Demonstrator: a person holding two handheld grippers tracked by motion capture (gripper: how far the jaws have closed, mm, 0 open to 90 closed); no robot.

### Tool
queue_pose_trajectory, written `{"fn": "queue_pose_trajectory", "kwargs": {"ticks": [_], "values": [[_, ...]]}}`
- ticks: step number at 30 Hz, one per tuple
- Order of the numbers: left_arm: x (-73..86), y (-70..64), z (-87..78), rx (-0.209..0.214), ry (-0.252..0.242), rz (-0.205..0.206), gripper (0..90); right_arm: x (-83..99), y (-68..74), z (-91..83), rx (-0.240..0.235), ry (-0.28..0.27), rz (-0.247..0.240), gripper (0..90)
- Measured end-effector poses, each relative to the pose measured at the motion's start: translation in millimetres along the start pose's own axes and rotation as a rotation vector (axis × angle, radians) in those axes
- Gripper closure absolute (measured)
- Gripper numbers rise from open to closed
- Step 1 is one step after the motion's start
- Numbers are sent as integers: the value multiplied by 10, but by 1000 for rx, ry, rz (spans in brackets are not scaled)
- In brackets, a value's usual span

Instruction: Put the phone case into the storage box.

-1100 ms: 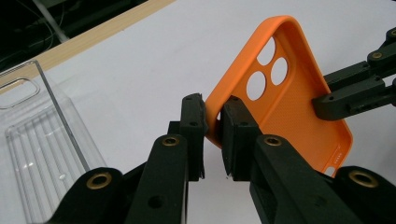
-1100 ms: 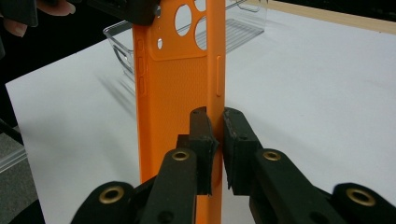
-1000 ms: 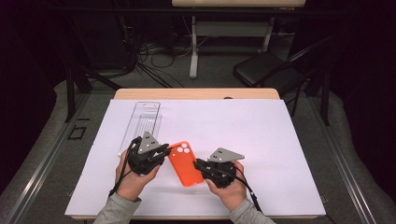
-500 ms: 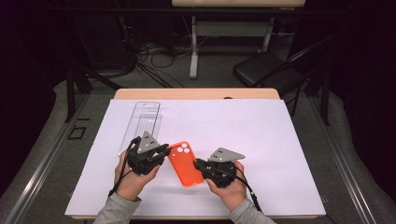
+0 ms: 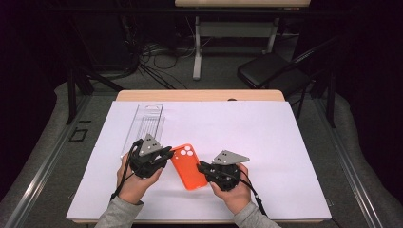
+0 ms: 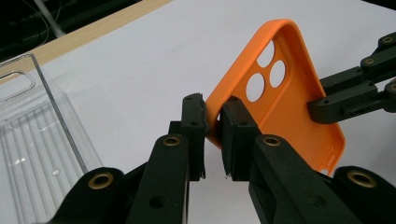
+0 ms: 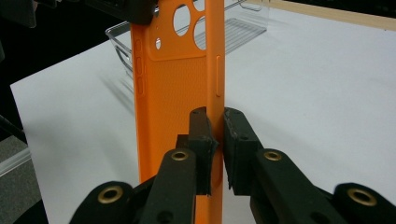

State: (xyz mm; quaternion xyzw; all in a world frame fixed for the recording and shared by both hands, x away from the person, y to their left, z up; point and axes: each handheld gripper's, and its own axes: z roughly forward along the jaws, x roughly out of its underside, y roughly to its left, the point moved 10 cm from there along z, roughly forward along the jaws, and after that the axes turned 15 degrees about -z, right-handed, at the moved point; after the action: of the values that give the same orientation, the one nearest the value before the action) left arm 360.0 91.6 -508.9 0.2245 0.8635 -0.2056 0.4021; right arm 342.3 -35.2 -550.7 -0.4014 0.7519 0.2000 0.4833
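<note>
Keep both the left gripper (image 6: 212, 128) and right gripper (image 7: 215, 140) jaws squeezed on the orange phone case (image 5: 188, 165) edges, lifting gently near the tabletop's (image 5: 285, 142) front edge.

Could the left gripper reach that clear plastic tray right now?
Probably not yet: the left gripper is shut on the orange phone case, which the right gripper also clamps. The clear tray lies close ahead on the white sheet, path unobstructed.
</note>
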Motion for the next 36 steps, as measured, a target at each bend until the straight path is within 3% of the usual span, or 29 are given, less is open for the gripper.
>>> {"fn": "queue_pose_trajectory", "kwargs": {"ticks": [27, 36], "values": [[-1, 4, -8, 10, 4, -6, 811, -4, 0, 3, -6, -7, 9, 813], [3, 2, -5, 10, 6, -5, 811, 1, -10, 7, -5, -7, 12, 760]]}}
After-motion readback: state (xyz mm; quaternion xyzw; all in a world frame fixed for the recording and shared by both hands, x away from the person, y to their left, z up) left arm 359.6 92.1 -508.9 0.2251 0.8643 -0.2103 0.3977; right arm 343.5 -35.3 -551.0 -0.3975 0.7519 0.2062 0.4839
